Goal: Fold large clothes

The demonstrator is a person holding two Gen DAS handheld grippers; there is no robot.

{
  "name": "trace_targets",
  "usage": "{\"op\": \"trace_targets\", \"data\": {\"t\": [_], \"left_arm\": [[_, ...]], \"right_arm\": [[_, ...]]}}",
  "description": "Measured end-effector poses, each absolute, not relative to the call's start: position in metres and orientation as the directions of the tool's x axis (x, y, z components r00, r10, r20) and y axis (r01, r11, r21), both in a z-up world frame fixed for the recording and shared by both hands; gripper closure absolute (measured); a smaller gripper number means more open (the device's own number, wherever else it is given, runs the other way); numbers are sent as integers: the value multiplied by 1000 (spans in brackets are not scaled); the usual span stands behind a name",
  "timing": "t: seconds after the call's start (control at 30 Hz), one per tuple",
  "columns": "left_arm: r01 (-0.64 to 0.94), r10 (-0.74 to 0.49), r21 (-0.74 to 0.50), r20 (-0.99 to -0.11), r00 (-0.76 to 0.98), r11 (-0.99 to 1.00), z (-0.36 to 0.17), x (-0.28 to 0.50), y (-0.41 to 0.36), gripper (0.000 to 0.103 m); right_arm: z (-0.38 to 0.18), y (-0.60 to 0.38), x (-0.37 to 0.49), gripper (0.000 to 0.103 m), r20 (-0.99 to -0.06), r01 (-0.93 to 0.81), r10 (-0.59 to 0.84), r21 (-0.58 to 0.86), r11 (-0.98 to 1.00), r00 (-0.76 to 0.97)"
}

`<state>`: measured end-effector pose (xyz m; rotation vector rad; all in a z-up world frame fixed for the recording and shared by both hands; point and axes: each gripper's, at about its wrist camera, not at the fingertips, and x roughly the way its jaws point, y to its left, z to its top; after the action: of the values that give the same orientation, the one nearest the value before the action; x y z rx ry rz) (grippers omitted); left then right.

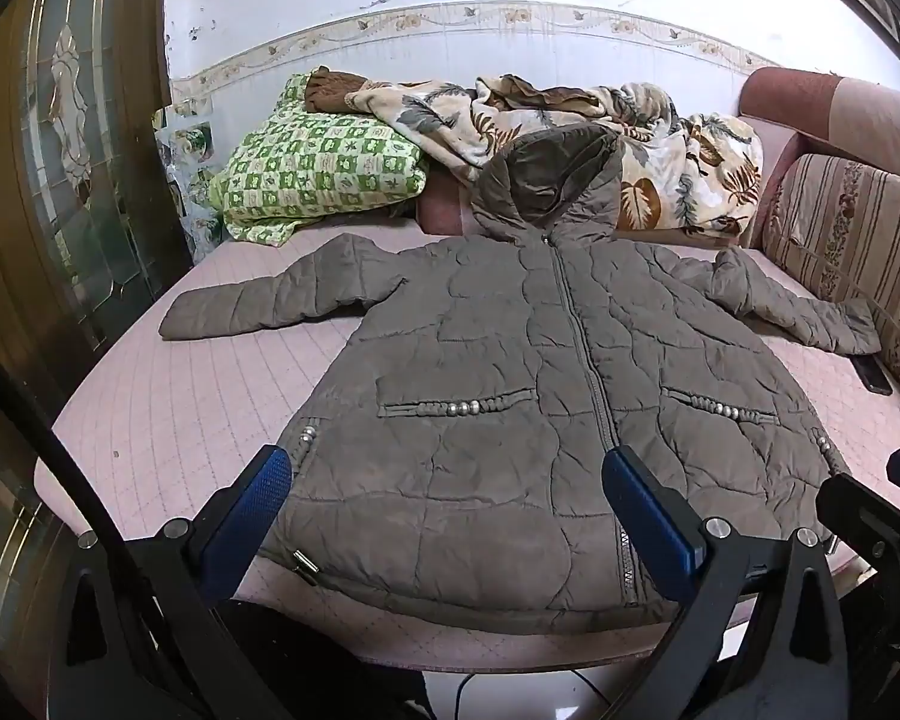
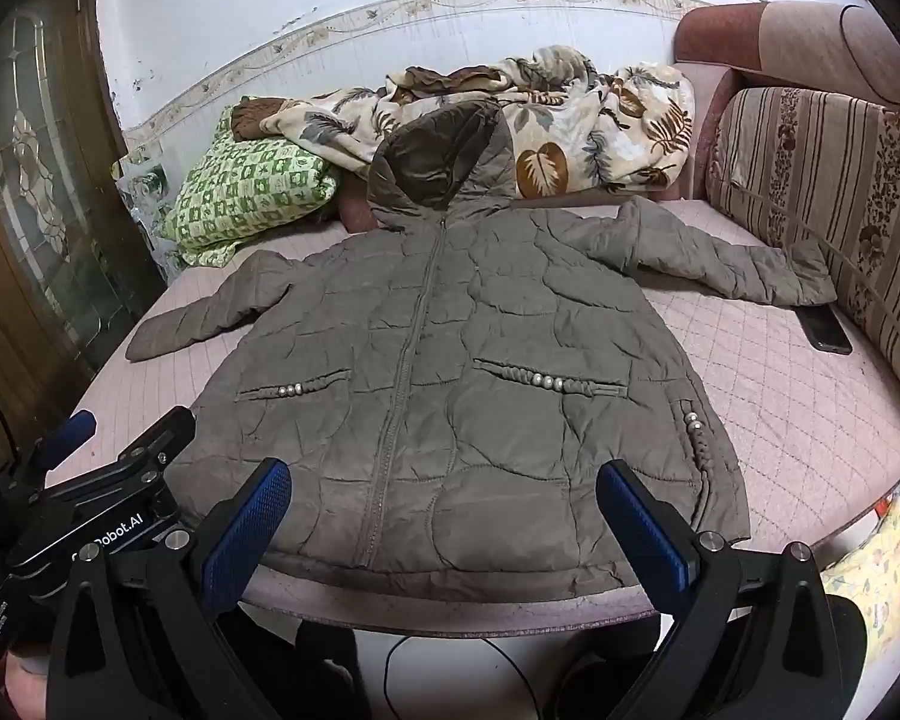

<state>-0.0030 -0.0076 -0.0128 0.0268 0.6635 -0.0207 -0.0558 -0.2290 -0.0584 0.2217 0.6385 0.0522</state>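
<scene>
Grey-brown quilted hooded puffer coat [image 1: 510, 396] lies face up and zipped on the pink quilted bed [image 1: 168, 414], sleeves spread to both sides, hood resting against the leaf-print blanket [image 1: 660, 150] at the far end, hem at the near edge. Left gripper [image 1: 447, 516] hangs above the hem with its blue-padded fingers [image 1: 252, 510] spread as wide as they go and nothing between them; right gripper [image 2: 444, 516] hovers likewise over the hem on its side, fingers fully apart and empty. No fold has been started, as far as the lie of the coat tells.

Risks from here, as a judgement: the padding is thick and springy, so a pinch on only the outer shell may slip or lift one layer and leave the back behind. The hem sits right at the bed's edge, so a pull toward the person could drag the coat off. A dark flat phone-like object [image 2: 825, 330] lies just beside the right-hand cuff [image 2: 810, 276]; sweeping that sleeve inward could catch or knock it. The hood may snag on the blanket when lifted
</scene>
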Motion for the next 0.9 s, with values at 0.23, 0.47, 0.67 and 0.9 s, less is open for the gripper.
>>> {"op": "trace_targets", "data": {"t": [0.23, 0.47, 0.67, 0.9], "left_arm": [[21, -87, -100, -713, 696, 995, -5, -4, -8, 0], [33, -64, -58, -693, 718, 998, -12, 7, -12, 0], [65, -93, -67, -648, 756, 996, -4, 43, -13, 0], [97, -76, -2, -638, 767, 995, -4, 136, -44, 0]], "right_arm": [[-67, -232, -50, 0, -598, 21, 98, 190, 982, 796], [-74, -241, -42, 0, -649, 59, 79, 189, 980, 757], [-78, -277, -31, 0, -686, 149, 70, 255, 955, 724], [-74, -370, -16, 0, -665, 307, 36, 391, 868, 746]]}}
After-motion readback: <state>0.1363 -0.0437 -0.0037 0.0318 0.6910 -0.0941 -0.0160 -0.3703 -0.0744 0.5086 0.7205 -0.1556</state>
